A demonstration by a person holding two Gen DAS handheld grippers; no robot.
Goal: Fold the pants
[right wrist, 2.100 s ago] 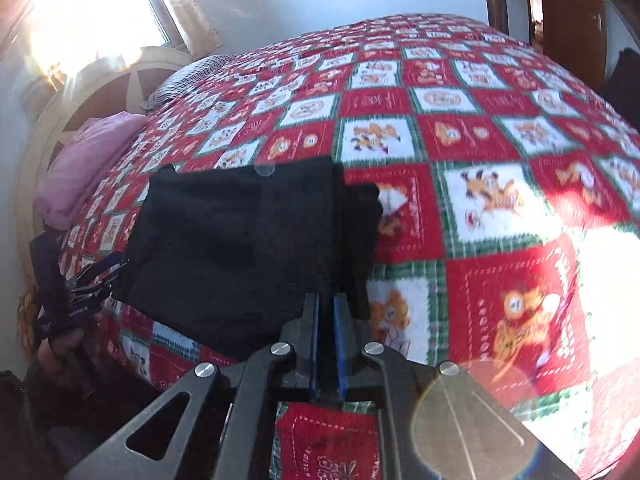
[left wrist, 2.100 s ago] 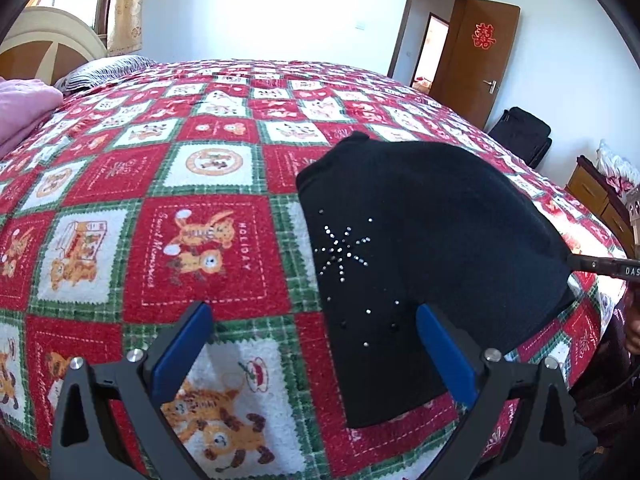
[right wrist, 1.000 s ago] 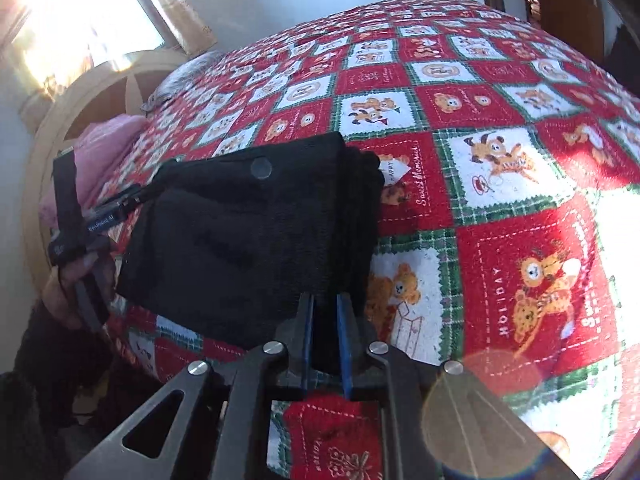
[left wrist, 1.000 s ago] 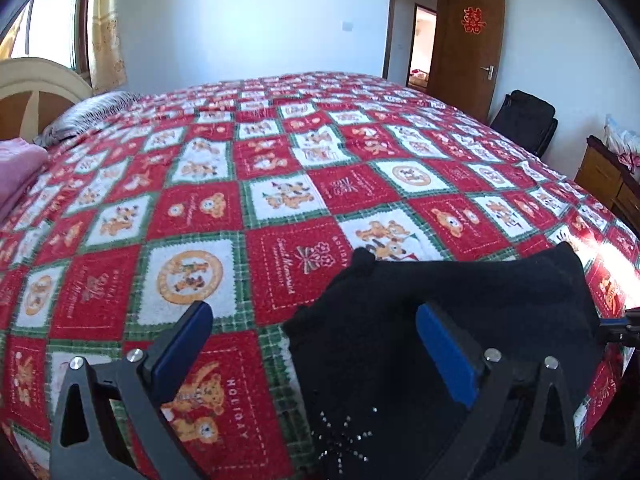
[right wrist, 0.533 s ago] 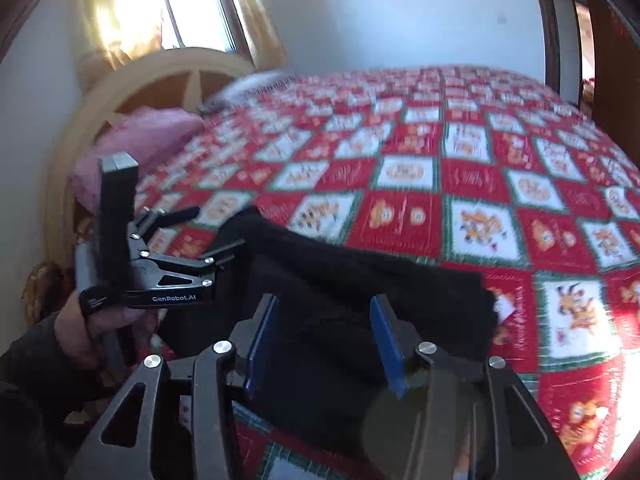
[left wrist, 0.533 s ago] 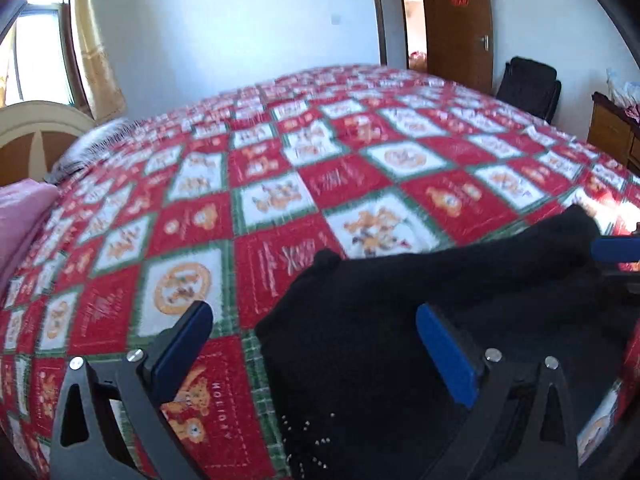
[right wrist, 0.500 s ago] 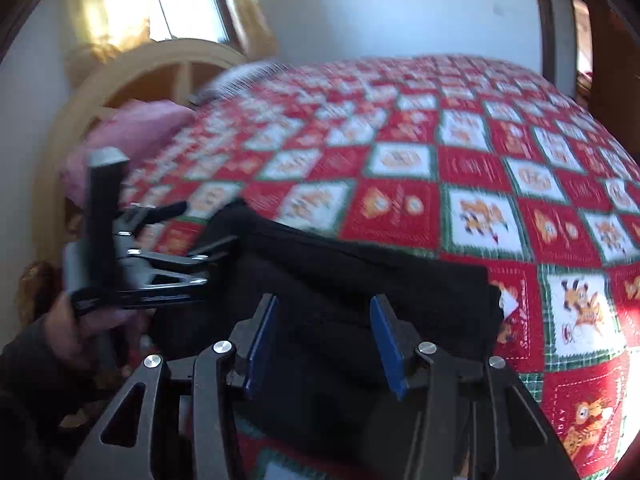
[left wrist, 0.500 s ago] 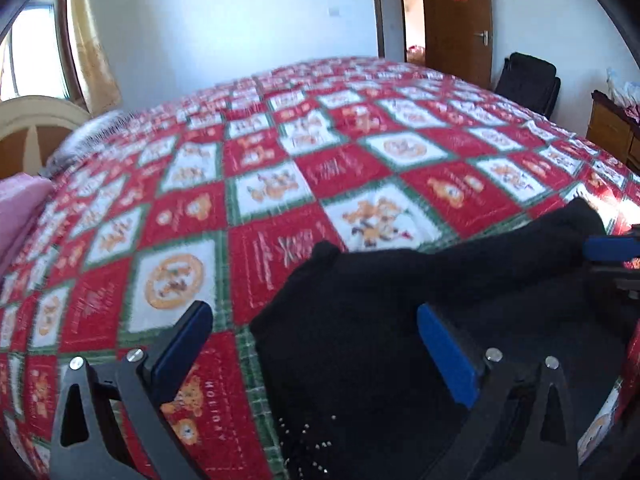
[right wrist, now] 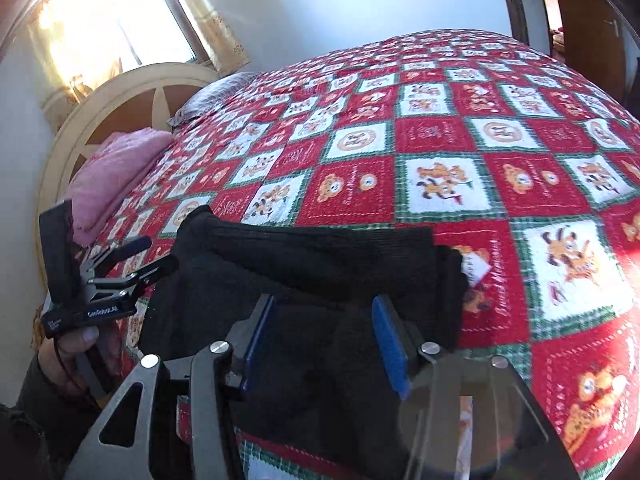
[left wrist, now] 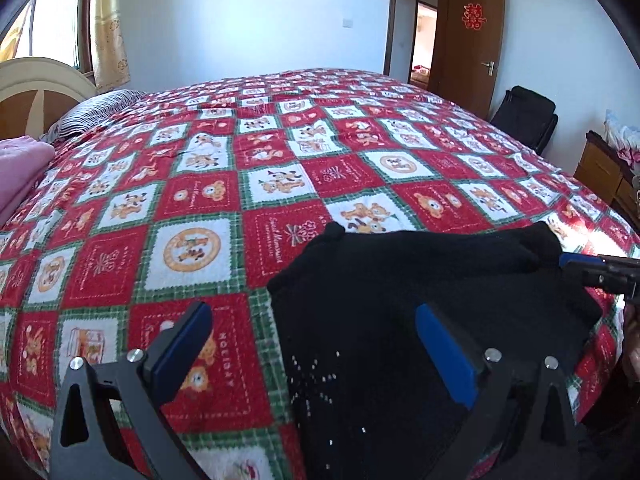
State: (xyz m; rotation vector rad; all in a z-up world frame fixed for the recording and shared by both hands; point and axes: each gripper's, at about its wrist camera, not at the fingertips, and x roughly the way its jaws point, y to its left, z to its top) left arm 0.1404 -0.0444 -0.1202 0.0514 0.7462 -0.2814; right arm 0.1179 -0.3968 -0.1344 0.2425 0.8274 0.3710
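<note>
The pants (left wrist: 400, 320) lie as a black folded bundle on the bed (left wrist: 240, 200), filling the lower right of the left wrist view and the lower centre of the right wrist view, near the bed's edge. A second ago the right tool (right wrist: 320, 336) was pressed together on the cloth; now its blue pads stand spread, with nothing between them, hanging just over the bundle. So it has let go of the fold it was carrying. The left tool (left wrist: 312, 344) is spread wide as well, as it was throughout, and holds nothing; in the right wrist view it shows at the left edge (right wrist: 132, 260), tips close to the bundle's left corner, though whether they touch it is unclear.

The bundle shows layers stacked on each other, its far edge fairly straight, with a small lump at the left corner. Rhinestone dots glint near the bottom of the left wrist view.

With both tools free and the cloth resting doubled over, this fold looks finished. What is left is probably a light smoothing or one more fold to make it compact.
</note>
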